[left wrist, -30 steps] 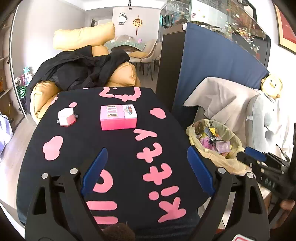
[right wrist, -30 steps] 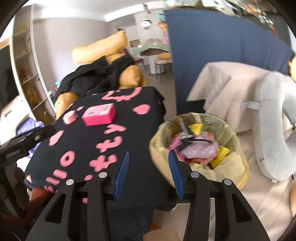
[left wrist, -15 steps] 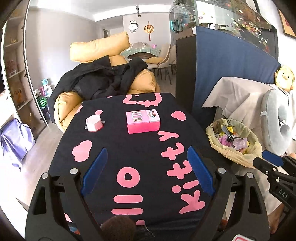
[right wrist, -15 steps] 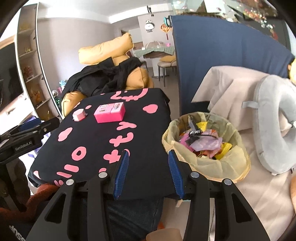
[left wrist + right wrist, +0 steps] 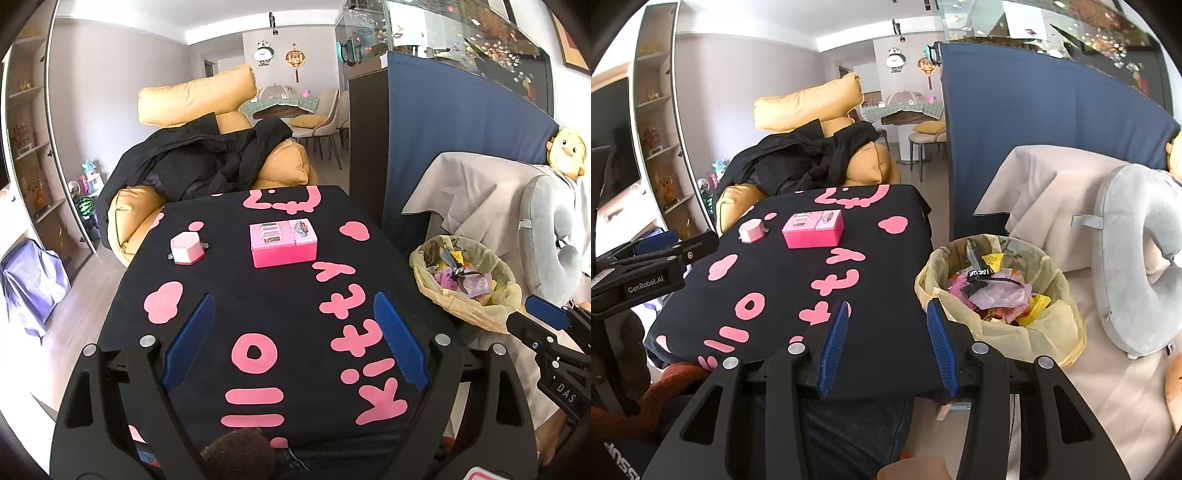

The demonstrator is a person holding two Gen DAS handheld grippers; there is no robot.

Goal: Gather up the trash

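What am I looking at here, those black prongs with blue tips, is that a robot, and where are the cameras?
No robot: a person holds a two-finger gripper in each hand, and each gripper carries a fisheye camera looking along its fingers. One picture is from the left gripper, the other from the right gripper. The blue strips are the finger pads. Both grippers are open and hold nothing. Ahead is a table under a black cloth with pink letters. On it sit a pink box and a small pink and white hexagonal container. Right of the table stands a bin with a yellow liner, already full of wrappers.
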